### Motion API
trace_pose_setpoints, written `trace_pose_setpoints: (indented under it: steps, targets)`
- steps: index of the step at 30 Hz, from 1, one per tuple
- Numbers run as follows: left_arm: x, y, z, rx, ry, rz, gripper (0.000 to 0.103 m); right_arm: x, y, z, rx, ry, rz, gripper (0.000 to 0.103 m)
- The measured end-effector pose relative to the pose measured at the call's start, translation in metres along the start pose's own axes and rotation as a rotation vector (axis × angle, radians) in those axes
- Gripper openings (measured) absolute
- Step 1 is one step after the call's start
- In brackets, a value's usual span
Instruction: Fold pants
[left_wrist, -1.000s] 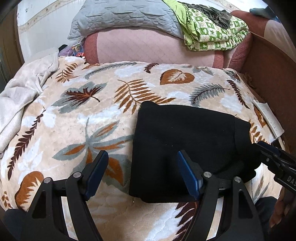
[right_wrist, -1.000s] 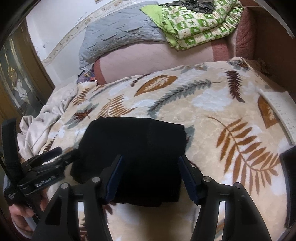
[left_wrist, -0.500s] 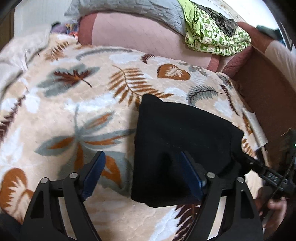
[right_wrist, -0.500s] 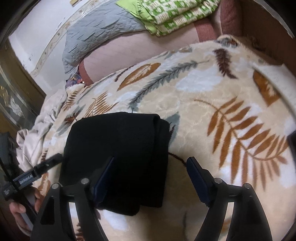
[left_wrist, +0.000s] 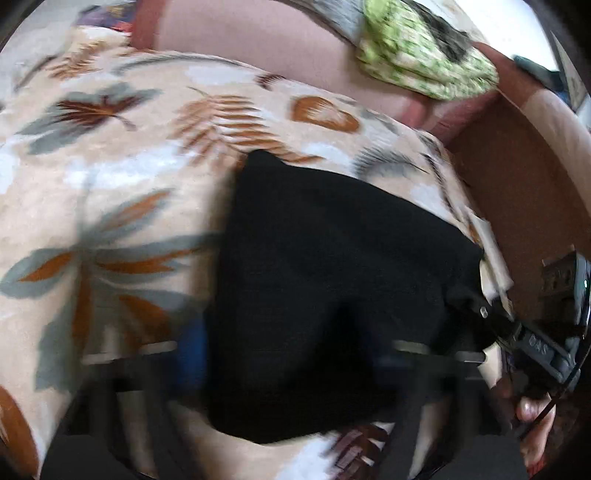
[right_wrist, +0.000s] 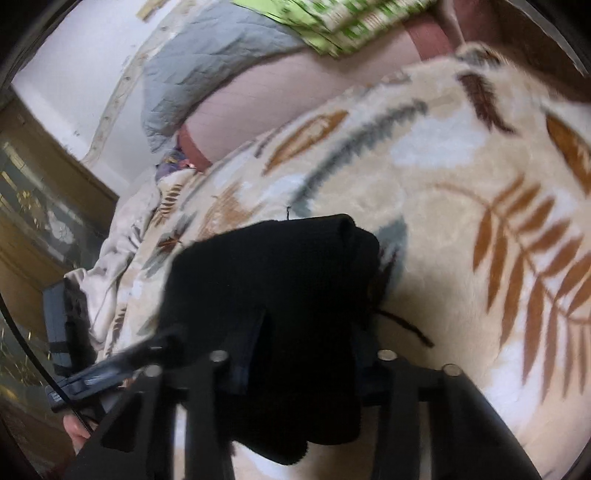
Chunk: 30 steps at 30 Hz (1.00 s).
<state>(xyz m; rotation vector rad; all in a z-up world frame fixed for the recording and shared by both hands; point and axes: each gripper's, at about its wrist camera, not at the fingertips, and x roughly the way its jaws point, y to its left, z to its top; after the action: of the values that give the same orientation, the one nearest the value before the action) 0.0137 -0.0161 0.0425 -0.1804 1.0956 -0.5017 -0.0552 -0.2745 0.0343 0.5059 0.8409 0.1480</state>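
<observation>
The black pants (left_wrist: 332, 280) lie folded into a thick bundle on a leaf-patterned blanket (left_wrist: 110, 184). In the left wrist view, which is blurred by motion, my left gripper (left_wrist: 284, 354) is wide open and straddles the near edge of the bundle. In the right wrist view the pants (right_wrist: 273, 280) fill the space between the fingers of my right gripper (right_wrist: 303, 354), which has closed in on the right end of the bundle. The right gripper also shows at the pants' right end in the left wrist view (left_wrist: 480, 310). The left gripper shows at the bundle's left side in the right wrist view (right_wrist: 147, 350).
A pink headboard cushion (left_wrist: 258, 44) with a grey quilt (right_wrist: 221, 70) and a green patterned quilt (left_wrist: 424, 62) stands behind the bed. A brown wooden bed frame (left_wrist: 517, 192) runs along the right. A pale crumpled sheet (right_wrist: 122, 251) lies at the left edge.
Both grippers moved forward and down onto the bundle. My right gripper's fingers narrowed from wide open onto the pants' right end. The left view has become blurred by motion.
</observation>
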Motion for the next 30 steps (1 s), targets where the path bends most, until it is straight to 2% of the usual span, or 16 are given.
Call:
trace_pose_setpoints:
  steps: [1,3,5,9,15,18,19,20,21,22,25,28,30]
  targets:
    - [-0.005,-0.001,0.003,0.004,-0.007,0.011,0.045,-0.004,0.005,0.002,-0.013,-0.011,0.003,0.033]
    - [-0.014,0.002,0.009,-0.002,-0.007,0.002,0.032,-0.013,0.019,0.008,-0.048,-0.039,0.017,0.033]
    - [-0.029,0.008,0.018,-0.012,-0.025,-0.016,0.030,-0.017,0.036,0.017,-0.091,-0.054,0.023,0.032]
    - [-0.065,0.025,0.042,0.010,-0.116,0.036,0.030,-0.005,0.063,0.035,-0.127,-0.073,0.077,0.032]
    - [-0.069,0.070,0.067,-0.021,-0.147,0.162,0.031,0.066,0.099,0.063,-0.154,-0.046,0.150,0.035]
    - [-0.048,0.098,0.066,-0.065,-0.101,0.242,0.036,0.110,0.101,0.064,-0.160,0.029,0.109,0.043]
    - [-0.036,0.106,0.064,-0.071,-0.059,0.277,0.049,0.124,0.100,0.062,-0.171,0.062,0.043,0.044]
    - [-0.029,0.110,0.062,-0.076,-0.042,0.295,0.058,0.130,0.098,0.059,-0.187,0.073,0.003,0.050]
    - [-0.029,0.115,0.058,-0.094,-0.069,0.322,0.073,0.126,0.096,0.058,-0.196,0.056,0.004,0.053]
    - [-0.032,0.116,0.057,-0.105,-0.091,0.334,0.079,0.120,0.096,0.057,-0.199,0.041,0.001,0.054]
    - [-0.041,0.113,0.059,-0.098,-0.098,0.363,0.079,0.094,0.093,0.059,-0.204,-0.002,-0.028,0.054]
    - [-0.059,0.102,0.057,-0.072,-0.165,0.394,0.079,0.065,0.100,0.063,-0.208,-0.041,0.014,0.054]
    - [-0.064,0.093,0.060,-0.055,-0.192,0.397,0.079,0.058,0.118,0.061,-0.264,-0.041,0.042,0.054]
